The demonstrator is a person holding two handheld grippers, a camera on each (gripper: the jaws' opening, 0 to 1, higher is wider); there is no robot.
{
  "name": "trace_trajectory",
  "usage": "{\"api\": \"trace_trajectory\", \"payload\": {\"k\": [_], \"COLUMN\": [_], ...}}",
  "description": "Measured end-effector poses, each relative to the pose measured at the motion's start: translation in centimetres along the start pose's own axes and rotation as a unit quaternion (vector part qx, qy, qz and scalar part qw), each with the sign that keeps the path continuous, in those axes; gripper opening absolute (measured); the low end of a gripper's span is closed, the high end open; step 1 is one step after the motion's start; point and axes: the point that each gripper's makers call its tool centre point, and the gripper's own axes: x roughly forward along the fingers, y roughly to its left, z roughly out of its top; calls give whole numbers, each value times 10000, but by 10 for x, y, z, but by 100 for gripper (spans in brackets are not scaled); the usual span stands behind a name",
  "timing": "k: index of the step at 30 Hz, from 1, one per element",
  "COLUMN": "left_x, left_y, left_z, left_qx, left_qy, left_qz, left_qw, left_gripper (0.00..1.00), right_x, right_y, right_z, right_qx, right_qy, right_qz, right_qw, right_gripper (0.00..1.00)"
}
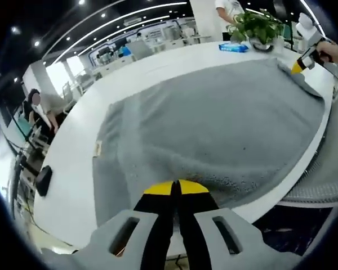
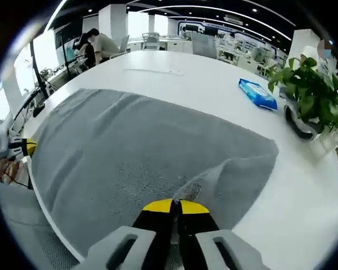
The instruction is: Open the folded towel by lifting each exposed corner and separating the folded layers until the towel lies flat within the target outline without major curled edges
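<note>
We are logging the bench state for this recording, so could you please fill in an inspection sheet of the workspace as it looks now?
Surface: white table, mostly bare beyond the cloth.
Job's things: grey towel spread wide; one corner folded over and raised. Target outline: nothing seen.
Clutter: blue packet, potted plant, small tag at the towel's edge.
Grippers: left gripper and right gripper both shut on the towel's edge.
Cables: a few below the table's far end.
Surroundings: open office with desks; seated people in the background.
</note>
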Motion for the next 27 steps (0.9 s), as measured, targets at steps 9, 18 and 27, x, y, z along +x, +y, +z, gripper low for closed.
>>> {"api": "trace_trajectory", "payload": {"k": [9,18,27], "left_x": [0,0,0], "left_y": [0,0,0], "left_z": [0,-1,-1], "left_qx": [-43,-117,-149], "left_qy": [7,-43,-42], "left_qz": [78,95,68], "left_qw": [10000,9999,9999], "left_gripper": [1,1,1], "right_x": [-10,-33,-17], "right_y": [-10,-29,-11], "right_z": [9,-27,-36], "right_qx": [491,713,604], "right_qy": [-413,3,237], "right_qz": [266,136,239], "right_qw": [9976,9974,9976], "right_gripper": [9,9,6]}}
